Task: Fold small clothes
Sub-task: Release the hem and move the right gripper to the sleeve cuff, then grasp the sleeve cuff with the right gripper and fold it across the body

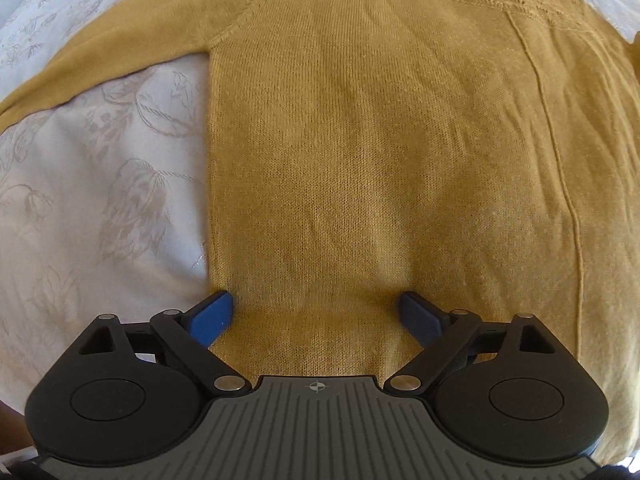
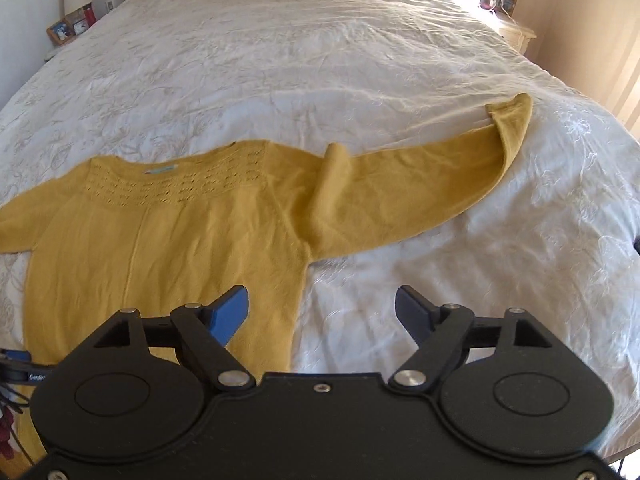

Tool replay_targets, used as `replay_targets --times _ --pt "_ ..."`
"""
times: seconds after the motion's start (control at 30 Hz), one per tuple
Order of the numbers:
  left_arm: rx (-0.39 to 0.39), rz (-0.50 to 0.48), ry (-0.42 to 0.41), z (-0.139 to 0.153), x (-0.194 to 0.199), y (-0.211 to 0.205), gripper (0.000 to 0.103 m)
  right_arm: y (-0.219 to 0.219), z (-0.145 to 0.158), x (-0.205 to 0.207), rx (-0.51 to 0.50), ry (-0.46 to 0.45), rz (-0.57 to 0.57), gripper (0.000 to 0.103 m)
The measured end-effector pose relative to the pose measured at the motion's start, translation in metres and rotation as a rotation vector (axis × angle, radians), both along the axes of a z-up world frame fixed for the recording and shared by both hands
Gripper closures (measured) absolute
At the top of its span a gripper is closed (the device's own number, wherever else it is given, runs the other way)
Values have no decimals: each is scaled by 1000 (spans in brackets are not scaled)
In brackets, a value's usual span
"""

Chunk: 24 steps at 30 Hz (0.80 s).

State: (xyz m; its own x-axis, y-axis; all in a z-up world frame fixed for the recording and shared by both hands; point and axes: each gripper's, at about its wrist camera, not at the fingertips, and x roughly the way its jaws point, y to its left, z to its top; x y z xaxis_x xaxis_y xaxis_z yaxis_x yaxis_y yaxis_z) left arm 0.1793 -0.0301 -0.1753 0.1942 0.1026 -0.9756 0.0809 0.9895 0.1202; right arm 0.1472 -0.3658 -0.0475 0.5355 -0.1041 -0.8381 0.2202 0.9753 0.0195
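Note:
A mustard-yellow knitted sweater (image 1: 360,152) lies flat on a white bedspread (image 1: 100,184). My left gripper (image 1: 316,312) points steeply down over its lower body, close to the sweater's left side edge, jaws wide open with only cloth below them. In the right wrist view the same sweater (image 2: 160,240) lies spread, its lace-patterned neckline (image 2: 176,184) away from me. Its right sleeve (image 2: 420,184) stretches out to the right, the cuff (image 2: 512,116) turned over. My right gripper (image 2: 322,312) hovers open above the sweater's right side edge and the bedspread, holding nothing.
The bed (image 2: 320,60) is covered by a wrinkled white embroidered spread reaching far back. A nightstand with a lamp and picture frame (image 2: 72,20) stands at the back left, another nightstand (image 2: 508,20) at the back right. A bit of the other gripper (image 2: 16,364) shows at the lower left.

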Motion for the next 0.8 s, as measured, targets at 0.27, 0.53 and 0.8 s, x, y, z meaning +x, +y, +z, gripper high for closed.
replay_targets --times 0.27,0.53,0.8 --pt "-57 172 -41 40 21 -11 37 -85 -4 74 -143 -4 1 23" --pt "-58 196 -251 100 25 -62 37 -165 -19 158 -260 -19 -13 29" --pt "-37 178 -269 121 20 -101 37 -202 -57 216 -297 29 -25 32"
